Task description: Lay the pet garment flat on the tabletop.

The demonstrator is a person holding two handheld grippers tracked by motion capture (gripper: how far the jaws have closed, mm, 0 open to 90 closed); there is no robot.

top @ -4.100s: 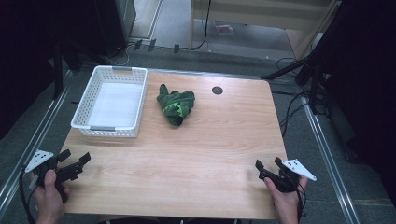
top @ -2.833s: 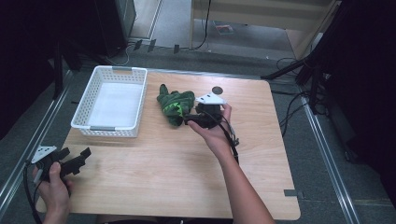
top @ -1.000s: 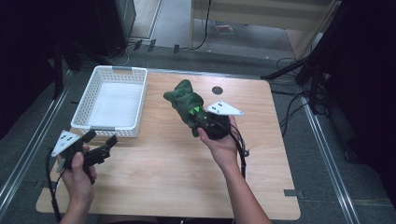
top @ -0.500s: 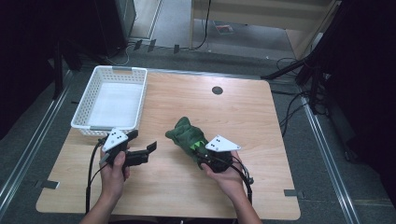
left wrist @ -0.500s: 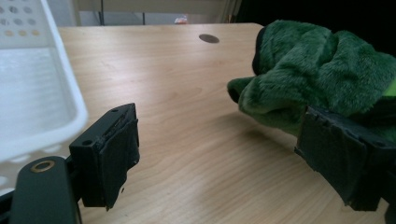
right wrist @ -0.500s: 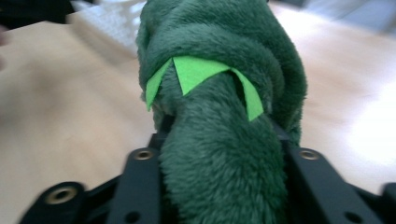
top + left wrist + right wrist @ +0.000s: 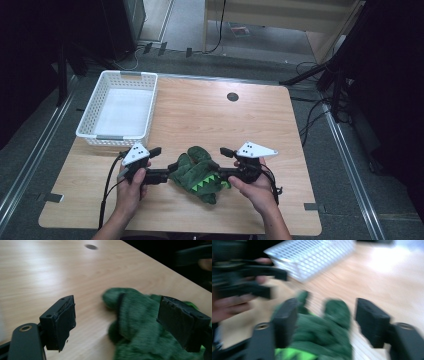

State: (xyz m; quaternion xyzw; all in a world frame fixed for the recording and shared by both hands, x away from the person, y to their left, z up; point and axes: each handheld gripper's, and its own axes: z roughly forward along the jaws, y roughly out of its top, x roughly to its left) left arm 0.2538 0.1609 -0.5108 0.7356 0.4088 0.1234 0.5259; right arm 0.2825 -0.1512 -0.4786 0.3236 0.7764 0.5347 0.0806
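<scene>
Table [image 7: 200, 115]: we note a light wooden top with a dark round hole [image 7: 232, 96] near its far edge, right of centre.

Basket [image 7: 118, 109]: we find a white perforated plastic basket at the far left corner of the table; we see nothing inside it. In the right gripper view it appears blurred at the top.

Green toy [image 7: 199, 174]: we record a soft dark-green knitted item with a bright green zigzag patch, lying on the table near the near edge, about mid-width, between the two grippers.

Left gripper [image 7: 162, 163]: held in the person's left hand [image 7: 131, 182] near the near edge, left of the toy, pointing toward it. In the left gripper view we see its fingers [image 7: 61, 321] wide apart, the right one over the toy's edge, the left one over bare wood.

Right gripper [image 7: 220, 162]: held in the right hand [image 7: 252, 182], just right of the toy. In the right gripper view its fingers [image 7: 372, 320] stand apart with the toy's rounded end between them; the picture is blurred, and we cannot tell whether they touch it.
</scene>
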